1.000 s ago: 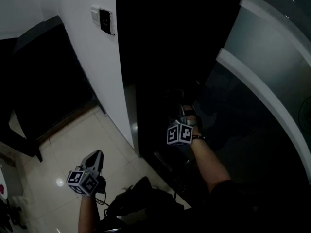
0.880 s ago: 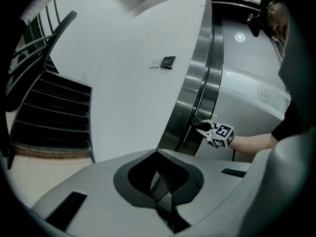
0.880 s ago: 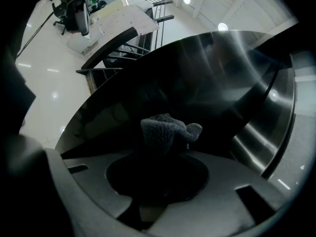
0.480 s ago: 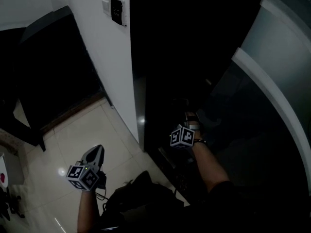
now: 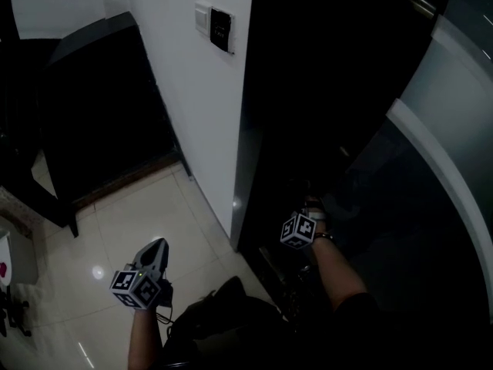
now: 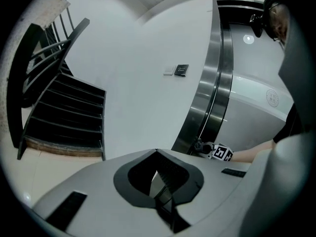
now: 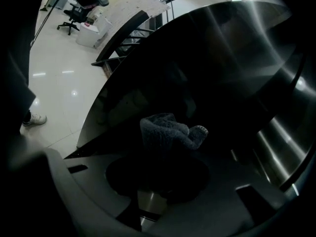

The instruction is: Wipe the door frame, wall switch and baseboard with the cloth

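Two grippers: the left gripper [image 5: 156, 247] and the right gripper [image 7: 163, 172]. Two marker cubes, one per gripper: the left cube [image 5: 137, 287] and the right cube [image 5: 299, 230]. Two forearms: the left forearm [image 5: 145, 344] and the right forearm [image 5: 336, 268]. One cloth [image 7: 168, 132]. Two plates side by side on the wall: one white plate [image 5: 202, 17] and one dark plate [image 5: 222, 30]. One steel door frame [image 6: 205, 98]. One staircase [image 6: 74, 107]. One office chair [image 7: 74, 15]. One shoe [image 7: 35, 118]
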